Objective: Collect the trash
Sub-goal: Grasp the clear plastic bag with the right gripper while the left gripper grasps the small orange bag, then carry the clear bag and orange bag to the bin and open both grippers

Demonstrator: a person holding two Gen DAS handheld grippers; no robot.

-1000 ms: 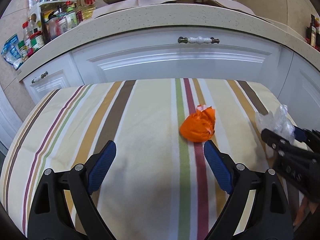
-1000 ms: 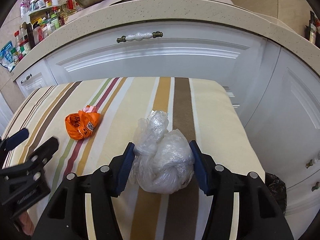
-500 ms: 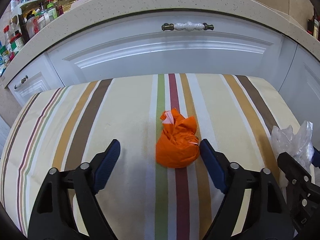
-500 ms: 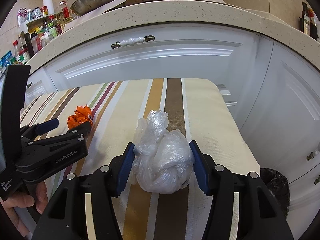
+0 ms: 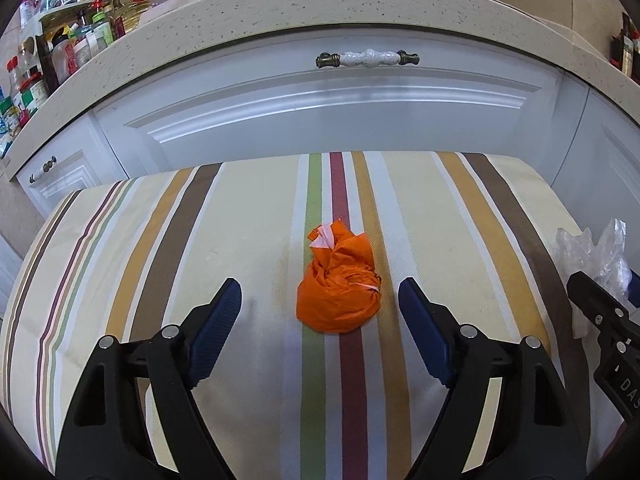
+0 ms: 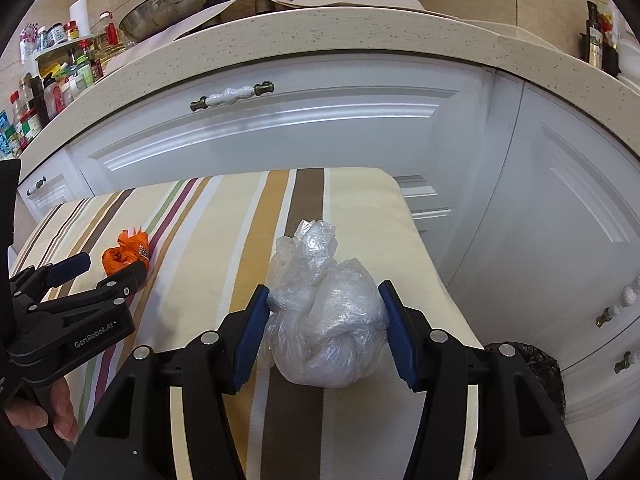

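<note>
Striped cloth [image 5: 248,240] carries both trash items. Right gripper [image 6: 324,316] straddles the clear bag [image 6: 328,320], pads touching its sides, apparently pinching it. Left gripper [image 5: 320,300] is spread, orange wad [image 5: 340,284] between its tips, untouched; judged step: grasping, next close left.

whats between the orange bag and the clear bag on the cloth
Only bare striped cloth between orange bag and clear bag, seen in the right wrist view.

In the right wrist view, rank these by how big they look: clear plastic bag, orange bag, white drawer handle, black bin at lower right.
1. clear plastic bag, though nearness to the camera inflates it.
2. black bin, mostly hidden, so unsure.
3. white drawer handle and orange bag look alike; the bag is partly hidden by the left gripper.
</note>
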